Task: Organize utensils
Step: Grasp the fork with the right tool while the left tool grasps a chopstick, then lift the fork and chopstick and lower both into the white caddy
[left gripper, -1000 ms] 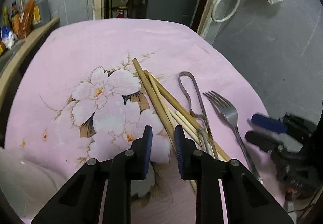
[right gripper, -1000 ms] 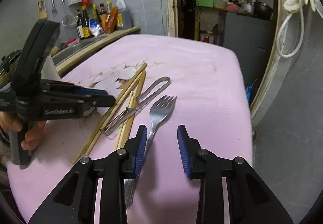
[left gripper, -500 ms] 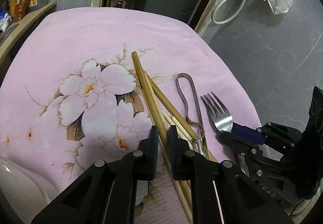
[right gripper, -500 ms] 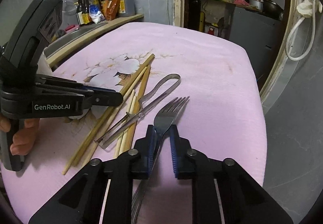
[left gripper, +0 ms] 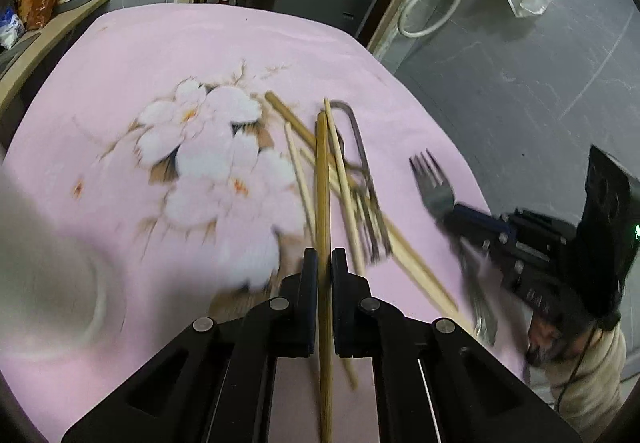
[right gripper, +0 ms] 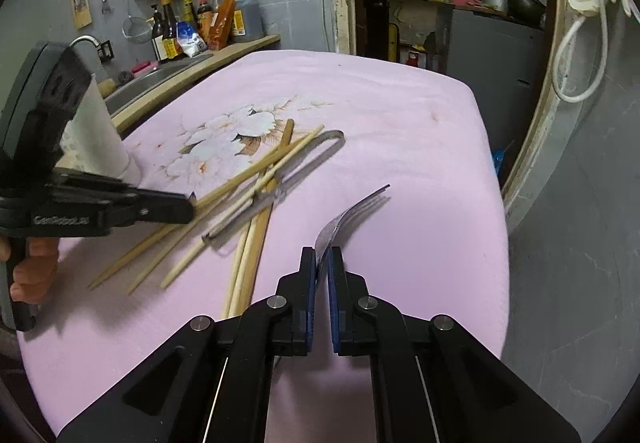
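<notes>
My left gripper is shut on a wooden chopstick that points straight ahead, lifted off the pink flowered cloth. Several more chopsticks and metal tongs lie scattered on the cloth just right of it. My right gripper is shut on a metal fork, raised above the cloth with tines pointing away. In the right wrist view the left gripper holds its chopstick over the loose chopsticks and tongs.
A white holder cup stands at the near left of the cloth and also shows in the right wrist view. A counter with bottles and a sink lies to the left. The cloth's right edge drops to a grey floor.
Both grippers have closed and lifted: the left raised a chopstick from the pile, the right raised the fork. The remaining chopsticks and tongs have shifted and spread.
</notes>
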A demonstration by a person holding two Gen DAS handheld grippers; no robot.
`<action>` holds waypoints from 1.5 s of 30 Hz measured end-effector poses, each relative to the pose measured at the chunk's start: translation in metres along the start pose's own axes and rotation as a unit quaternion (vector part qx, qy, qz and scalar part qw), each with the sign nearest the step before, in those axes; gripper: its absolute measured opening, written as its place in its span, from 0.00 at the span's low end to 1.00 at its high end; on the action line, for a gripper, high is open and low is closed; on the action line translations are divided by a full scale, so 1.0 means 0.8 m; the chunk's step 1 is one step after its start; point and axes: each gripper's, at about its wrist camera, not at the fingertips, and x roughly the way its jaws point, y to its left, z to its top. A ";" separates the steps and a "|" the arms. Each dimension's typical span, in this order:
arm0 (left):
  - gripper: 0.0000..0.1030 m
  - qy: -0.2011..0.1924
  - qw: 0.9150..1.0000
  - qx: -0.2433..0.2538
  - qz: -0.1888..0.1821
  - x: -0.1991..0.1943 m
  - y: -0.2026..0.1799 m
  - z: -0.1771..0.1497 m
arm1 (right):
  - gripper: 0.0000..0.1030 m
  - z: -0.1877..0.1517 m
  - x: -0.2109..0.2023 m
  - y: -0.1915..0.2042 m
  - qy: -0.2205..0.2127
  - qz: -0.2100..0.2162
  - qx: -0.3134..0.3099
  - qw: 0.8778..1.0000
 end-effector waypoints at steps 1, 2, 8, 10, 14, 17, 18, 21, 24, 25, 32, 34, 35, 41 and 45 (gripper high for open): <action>0.04 -0.001 1.000 0.000 0.000 -0.008 0.004 -0.007 | 0.04 -0.002 -0.004 -0.001 -0.001 0.002 0.004 1.000; 0.04 -0.002 1.000 0.000 0.001 -0.013 0.006 -0.010 | 0.04 -0.005 -0.007 -0.003 -0.002 0.003 0.006 1.000; 0.04 0.004 1.000 0.000 0.001 -0.040 0.020 -0.038 | 0.06 -0.023 -0.025 -0.010 -0.005 0.011 0.012 1.000; 0.05 -0.001 1.000 0.016 0.011 -0.045 0.015 -0.041 | 0.08 -0.026 -0.028 -0.010 -0.005 -0.004 0.013 1.000; 0.08 -0.002 0.995 0.075 0.061 -0.047 -0.002 -0.048 | 0.30 -0.028 -0.030 0.000 -0.008 -0.024 0.006 1.000; 0.10 0.014 0.990 0.107 0.087 -0.039 -0.013 -0.050 | 0.32 -0.024 -0.025 0.011 -0.005 -0.040 -0.007 0.999; 0.11 0.019 0.988 0.117 0.097 -0.035 -0.017 -0.047 | 0.32 -0.022 -0.022 0.014 -0.003 -0.049 -0.010 0.999; 0.15 0.032 0.981 0.143 0.124 -0.023 -0.024 -0.040 | 0.32 -0.017 -0.013 0.018 0.003 -0.073 -0.018 0.997; 0.21 0.049 0.974 0.161 0.150 -0.007 -0.027 -0.031 | 0.32 -0.013 0.003 0.019 0.021 -0.092 -0.026 0.995; 0.21 0.056 0.971 0.171 0.156 0.001 -0.028 -0.028 | 0.32 -0.012 0.008 0.019 0.024 -0.098 -0.029 0.994; 0.05 0.061 0.976 0.155 0.140 0.013 -0.021 -0.011 | 0.19 -0.011 0.007 0.011 0.012 -0.106 -0.023 0.994; 0.04 0.045 0.982 0.136 0.126 0.004 -0.014 -0.015 | 0.19 -0.012 0.004 0.011 0.006 -0.106 -0.022 0.994; 0.04 0.037 0.984 0.129 0.120 -0.001 -0.014 -0.018 | 0.19 -0.013 0.001 0.012 0.002 -0.106 -0.024 0.994; 0.04 -0.068 0.990 0.099 0.068 -0.054 -0.011 -0.043 | 0.18 -0.019 -0.035 0.036 -0.070 -0.103 -0.045 0.991; 0.04 -0.160 0.981 0.095 0.060 -0.091 -0.020 -0.059 | 0.18 -0.023 -0.064 0.059 -0.142 -0.116 -0.062 0.981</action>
